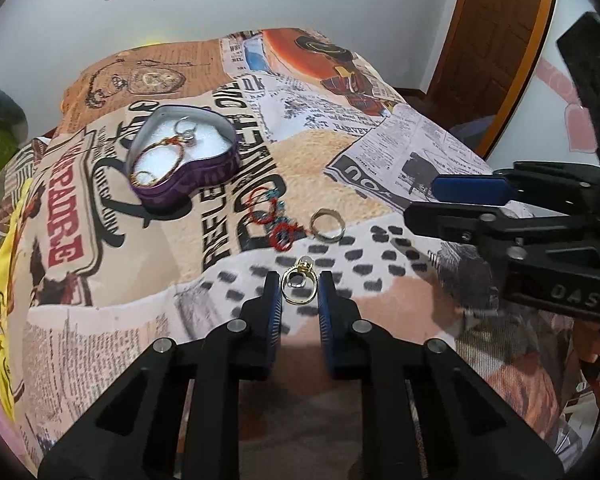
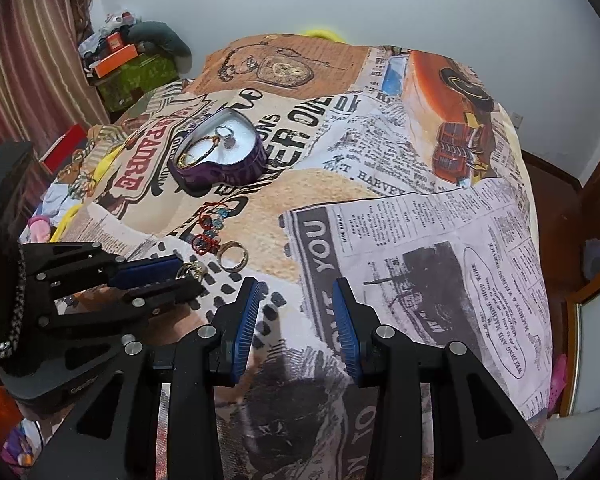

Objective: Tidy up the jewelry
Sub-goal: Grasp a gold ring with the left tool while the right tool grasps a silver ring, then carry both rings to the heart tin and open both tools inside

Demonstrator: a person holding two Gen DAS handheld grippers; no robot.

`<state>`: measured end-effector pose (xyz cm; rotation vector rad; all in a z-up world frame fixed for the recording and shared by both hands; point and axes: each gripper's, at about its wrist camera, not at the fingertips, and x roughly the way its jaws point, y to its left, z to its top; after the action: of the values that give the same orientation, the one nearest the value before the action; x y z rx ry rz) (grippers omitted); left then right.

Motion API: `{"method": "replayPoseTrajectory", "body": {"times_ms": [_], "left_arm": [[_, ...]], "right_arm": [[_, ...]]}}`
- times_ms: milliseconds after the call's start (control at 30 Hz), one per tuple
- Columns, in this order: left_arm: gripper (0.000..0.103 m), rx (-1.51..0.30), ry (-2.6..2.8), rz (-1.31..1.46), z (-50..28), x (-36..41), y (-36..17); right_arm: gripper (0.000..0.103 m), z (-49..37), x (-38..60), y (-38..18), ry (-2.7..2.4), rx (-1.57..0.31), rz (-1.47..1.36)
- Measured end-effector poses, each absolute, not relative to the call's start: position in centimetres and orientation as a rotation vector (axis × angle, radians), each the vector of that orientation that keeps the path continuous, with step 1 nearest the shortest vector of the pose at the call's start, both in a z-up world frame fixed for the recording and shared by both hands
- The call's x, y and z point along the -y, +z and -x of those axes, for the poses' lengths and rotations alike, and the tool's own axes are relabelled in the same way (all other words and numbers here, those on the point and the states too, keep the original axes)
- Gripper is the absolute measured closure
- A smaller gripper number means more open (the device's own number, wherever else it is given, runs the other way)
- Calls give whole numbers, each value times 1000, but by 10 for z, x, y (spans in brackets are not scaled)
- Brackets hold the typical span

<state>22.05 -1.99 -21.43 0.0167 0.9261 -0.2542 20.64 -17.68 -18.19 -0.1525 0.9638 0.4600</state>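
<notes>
Left gripper (image 1: 299, 285) brackets gold ring (image 1: 298, 286).

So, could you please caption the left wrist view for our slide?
Left gripper closing around a gold ring, purple heart-shaped tin beyond.
</notes>
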Motion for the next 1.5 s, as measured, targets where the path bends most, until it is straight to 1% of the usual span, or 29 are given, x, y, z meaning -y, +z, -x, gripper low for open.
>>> {"method": "replayPoseTrajectory", "body": {"times_ms": [333, 667, 733, 833, 967, 1500], "left_arm": [[86, -894, -210, 42, -215, -14, -206], [86, -889, -184, 81, -217, -31, -207], [86, -887, -179, 85, -217, -33, -207], [86, -880, -174, 91, -216, -35, -203], [86, -860, -166, 89, -213, -37, -194], [86, -781, -121, 92, -217, -52, -161]], "right_arm": [[69, -215, 148, -196, 511, -995, 196], [69, -221, 124, -204, 542, -994, 274], [83, -220, 123, -203, 547, -992, 279], [83, -219, 124, -201, 546, -990, 269], [83, -217, 125, -194, 534, -971, 264], [83, -217, 122, -135, 522, -828, 180]]}}
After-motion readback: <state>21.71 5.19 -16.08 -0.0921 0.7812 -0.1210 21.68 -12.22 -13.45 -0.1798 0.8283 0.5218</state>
